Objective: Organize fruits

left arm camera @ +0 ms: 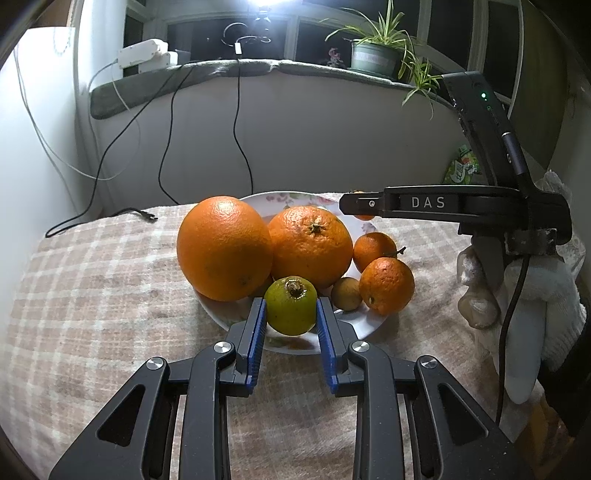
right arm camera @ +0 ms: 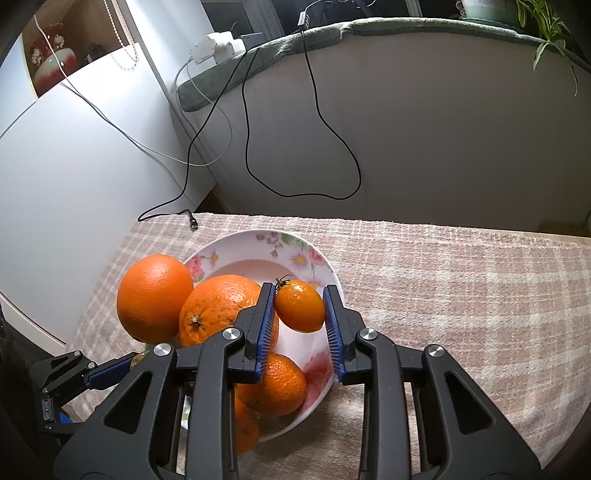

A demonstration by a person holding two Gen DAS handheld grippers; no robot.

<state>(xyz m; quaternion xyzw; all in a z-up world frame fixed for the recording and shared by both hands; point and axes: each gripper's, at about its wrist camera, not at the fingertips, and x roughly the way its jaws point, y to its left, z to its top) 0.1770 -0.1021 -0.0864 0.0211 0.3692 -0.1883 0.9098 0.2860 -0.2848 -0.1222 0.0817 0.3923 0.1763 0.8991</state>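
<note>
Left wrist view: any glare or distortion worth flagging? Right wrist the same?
Left wrist view: blown-out lamp at top centre, dark windows, window ledge bowed by fisheye; green fruit sharp. Right wrist view: no lamp in frame, more even light, specular spots on the small orange fruit, dark vignette at corners.

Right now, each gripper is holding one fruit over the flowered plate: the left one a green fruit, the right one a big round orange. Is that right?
Not quite. The right gripper holds a small oval orange fruit with a dark stem, pinched between its blue fingers, as the right wrist view shows. The big oranges lie on the flowered plate. The left gripper does hold the green fruit.
</note>
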